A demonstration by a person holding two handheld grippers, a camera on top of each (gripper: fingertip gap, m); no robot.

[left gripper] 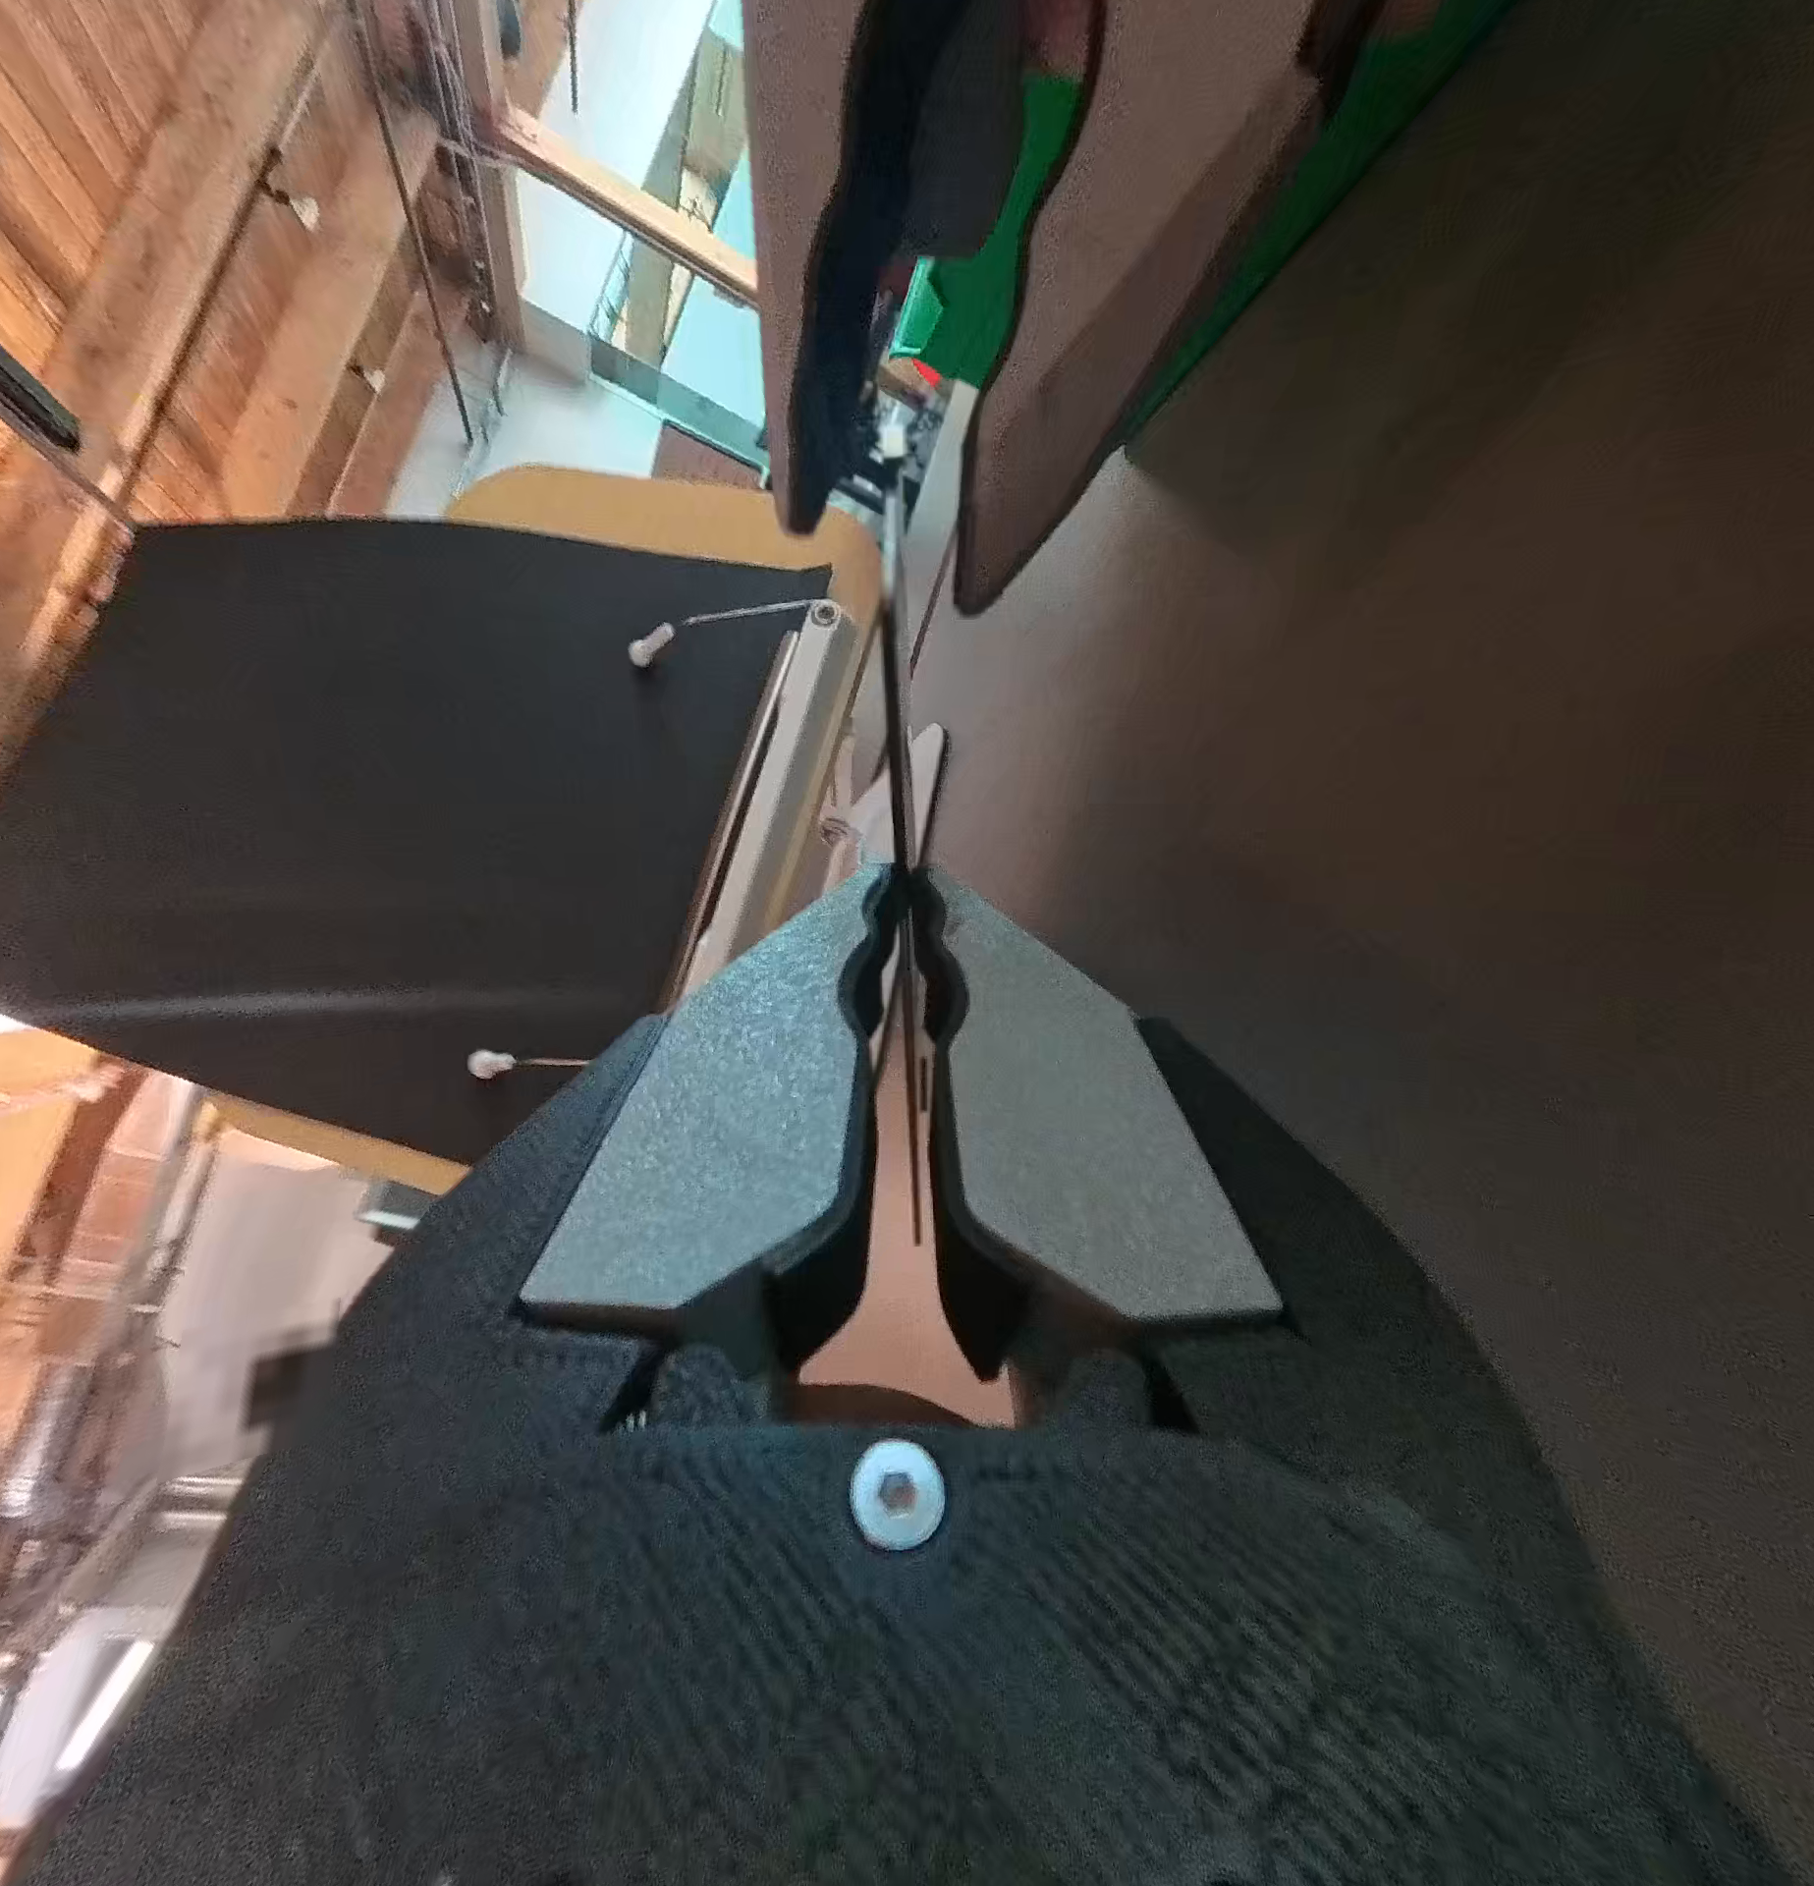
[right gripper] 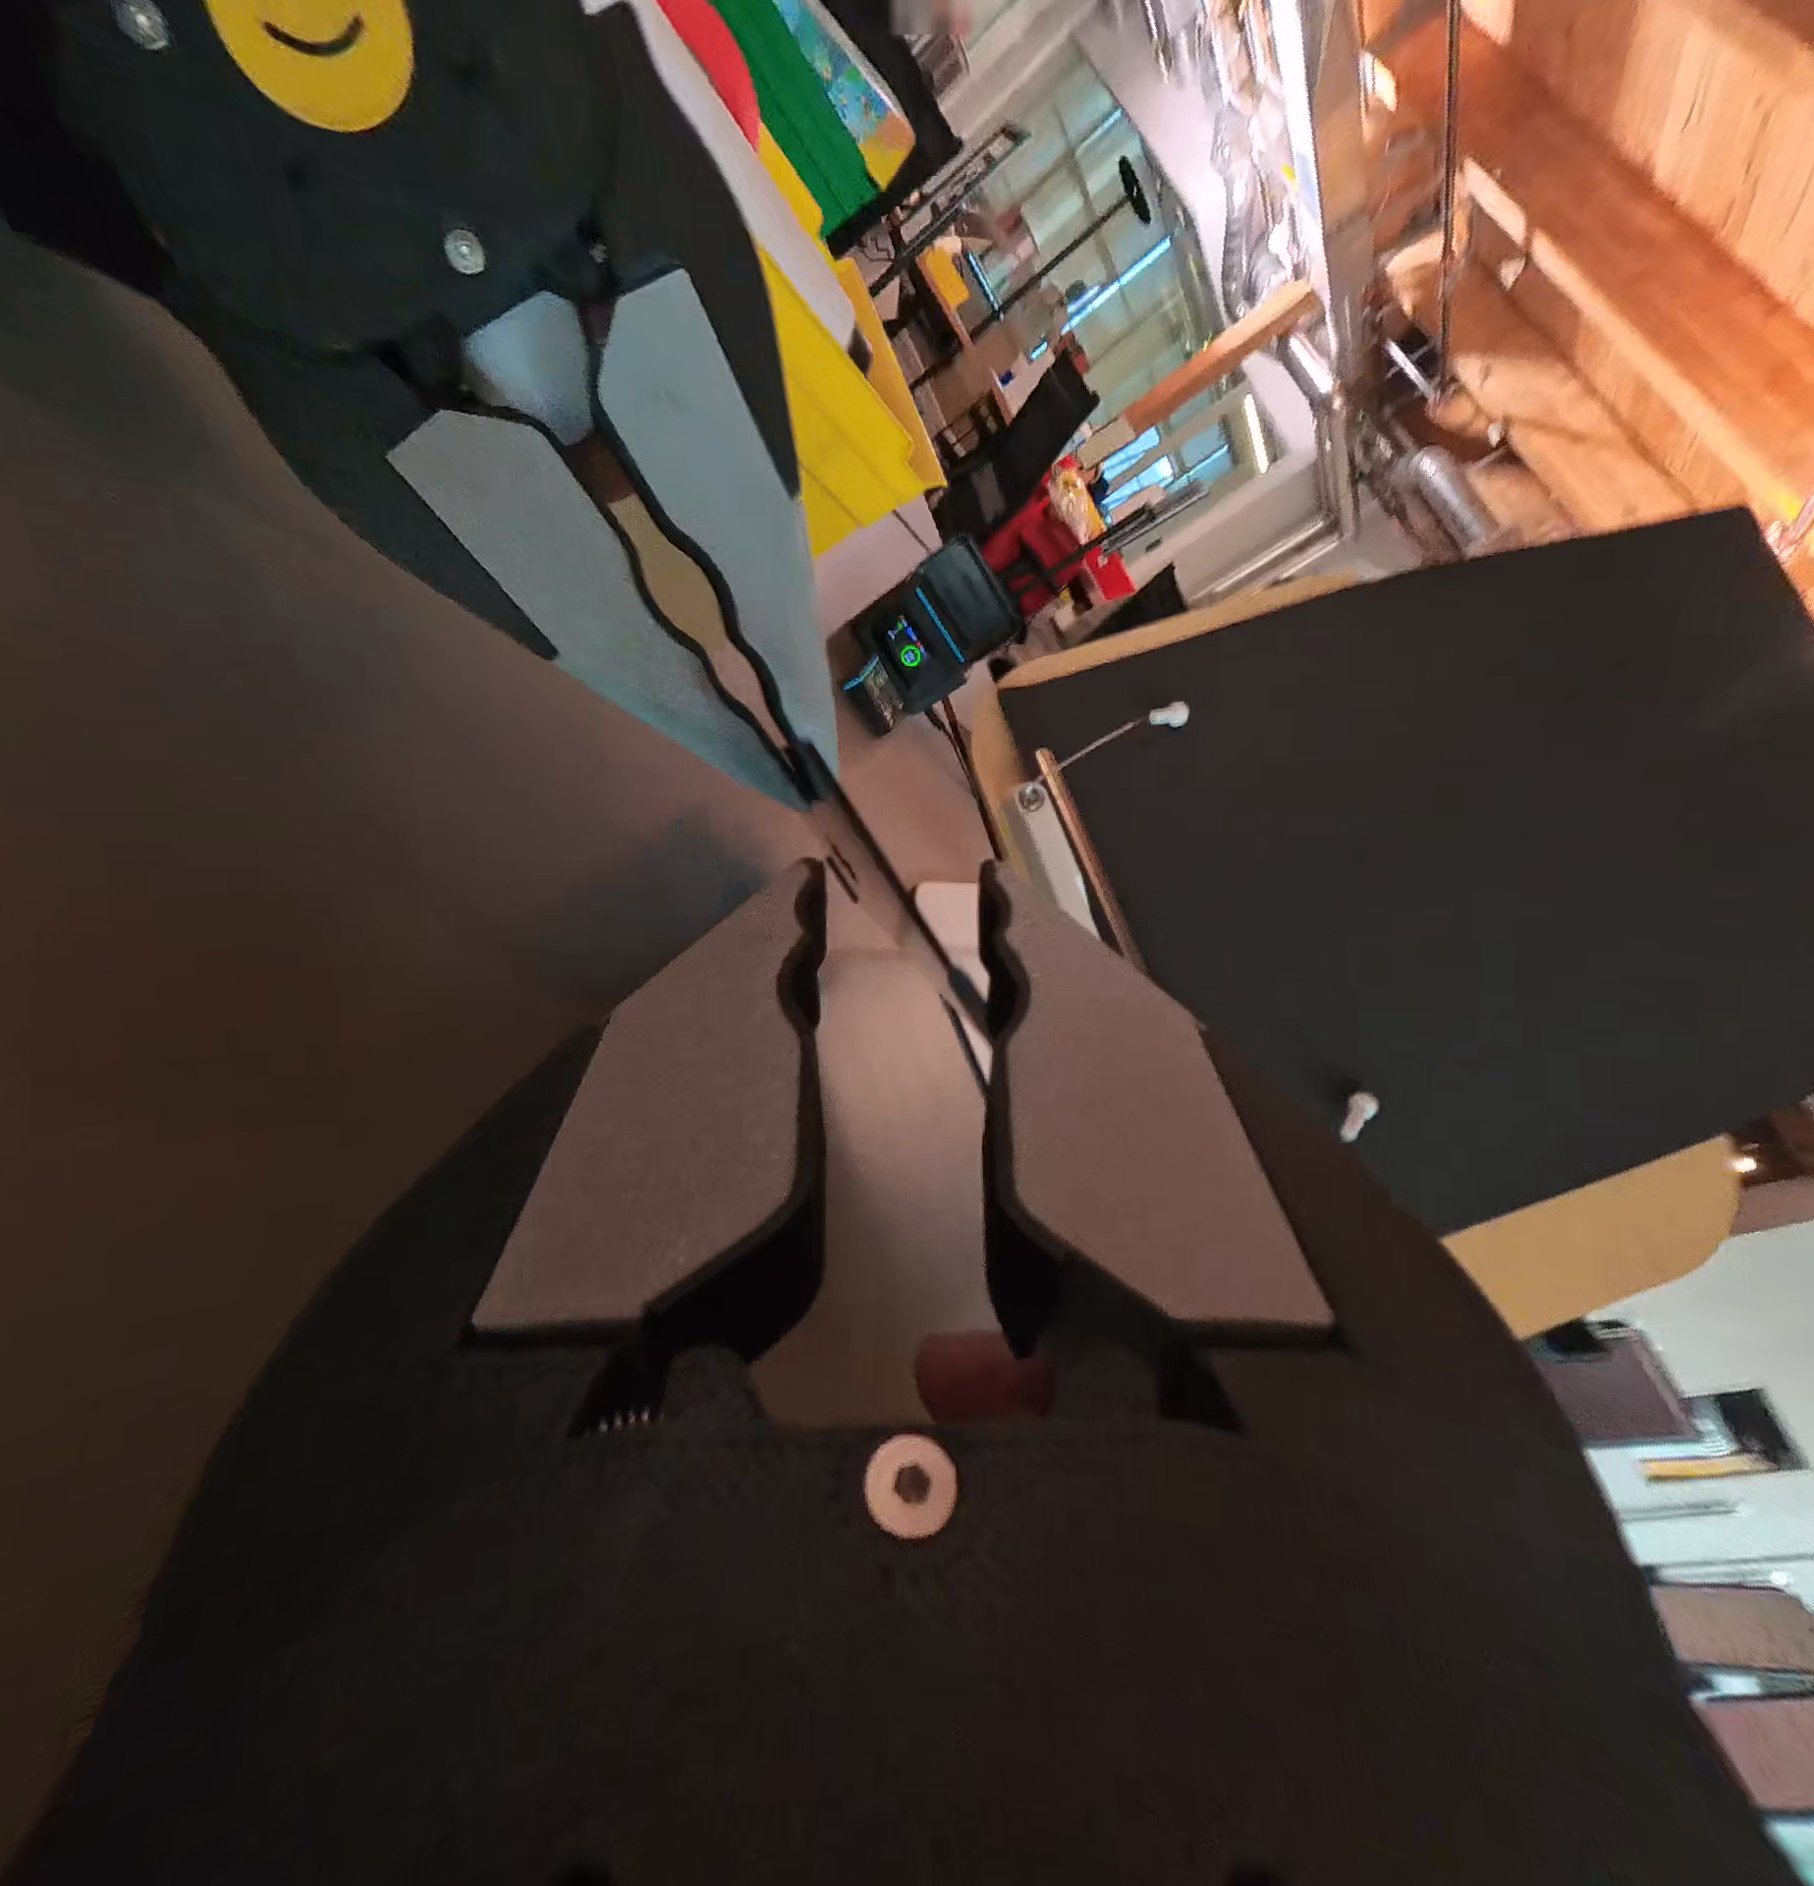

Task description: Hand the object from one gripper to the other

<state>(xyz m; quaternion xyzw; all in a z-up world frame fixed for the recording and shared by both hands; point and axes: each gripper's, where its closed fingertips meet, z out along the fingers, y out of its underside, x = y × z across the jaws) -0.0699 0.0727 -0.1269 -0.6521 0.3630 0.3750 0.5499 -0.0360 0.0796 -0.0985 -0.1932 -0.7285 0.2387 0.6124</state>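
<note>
Your left gripper (left gripper: 908,886) is clenched on a thin black strip (left gripper: 894,735); your right gripper (right gripper: 894,890) stands released around the strip's far end; no containers are discernible.

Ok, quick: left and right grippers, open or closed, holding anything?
Left gripper: closed on the thin black rod.
Right gripper: open, holding nothing; the rod passes between its fingers.

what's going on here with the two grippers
A hand-over is midway. The left gripper is shut on a thin, flat dark object seen edge-on, which sticks out past its fingertips. The right gripper faces it with jaws open on either side of the object's free end, not yet clamped on it. Both are held above a brown table, beside a black panel.
</note>
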